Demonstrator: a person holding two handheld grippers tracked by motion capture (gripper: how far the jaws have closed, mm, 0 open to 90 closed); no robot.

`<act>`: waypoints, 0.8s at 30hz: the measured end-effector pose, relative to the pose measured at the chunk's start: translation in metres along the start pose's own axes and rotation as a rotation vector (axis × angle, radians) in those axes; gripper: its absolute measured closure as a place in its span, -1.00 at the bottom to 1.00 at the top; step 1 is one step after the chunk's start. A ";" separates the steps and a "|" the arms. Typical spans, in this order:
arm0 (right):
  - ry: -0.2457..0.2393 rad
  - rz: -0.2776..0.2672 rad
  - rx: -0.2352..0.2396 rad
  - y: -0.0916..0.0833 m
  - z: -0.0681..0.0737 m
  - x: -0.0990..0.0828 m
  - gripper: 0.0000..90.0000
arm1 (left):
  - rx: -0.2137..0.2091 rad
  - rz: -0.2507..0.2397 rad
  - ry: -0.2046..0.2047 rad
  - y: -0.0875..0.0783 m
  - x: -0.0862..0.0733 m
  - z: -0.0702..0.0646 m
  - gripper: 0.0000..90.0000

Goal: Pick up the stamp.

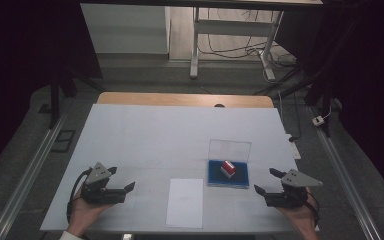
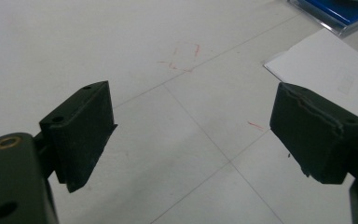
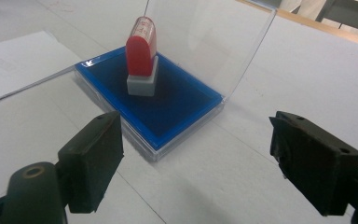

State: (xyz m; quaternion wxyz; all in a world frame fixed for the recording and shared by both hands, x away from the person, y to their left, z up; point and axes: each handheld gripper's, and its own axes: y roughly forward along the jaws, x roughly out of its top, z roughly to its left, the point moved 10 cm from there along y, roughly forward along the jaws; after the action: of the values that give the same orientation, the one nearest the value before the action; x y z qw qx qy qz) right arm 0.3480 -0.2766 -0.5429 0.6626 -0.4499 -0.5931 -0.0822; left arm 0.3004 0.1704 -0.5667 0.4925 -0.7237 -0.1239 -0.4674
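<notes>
On the white table [image 1: 145,135], near the person's right side, sits a flat ink pad [image 1: 228,176]: a shallow clear plastic case with a deep blue, matte inking surface, its transparent lid [image 1: 229,149] standing upright at the far edge. A stamp [image 1: 228,169] stands upright on the blue surface, touching it; it has a rounded glossy red handle on a squat grey block base. Just left of the pad lies a plain white sheet [image 1: 185,202] of paper, rectangular and flat, its long side running toward the person.

The right gripper [image 1: 274,181] rests near the pad's right side, apart from it, its two blocky black jaws spread wide with nothing between them; the pads look rubbery and a little worn at the edges. The left gripper [image 1: 121,178] lies well apart on the other side of the sheet, its jaws likewise spread and empty. Thin grid lines and faint red pen marks [image 2: 184,57] cross the table's smooth top there.
</notes>
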 end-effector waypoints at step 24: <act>0.023 0.025 -0.005 -0.004 0.006 0.009 -0.50 | -0.015 -0.006 0.028 -0.004 -0.001 -0.005 -0.68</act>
State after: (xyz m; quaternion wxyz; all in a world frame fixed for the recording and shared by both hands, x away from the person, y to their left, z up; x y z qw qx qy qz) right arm 0.3441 -0.2706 -0.5339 0.6692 -0.4581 -0.5795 -0.0804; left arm 0.2950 0.1685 -0.5645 0.4872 -0.7203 -0.1154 -0.4800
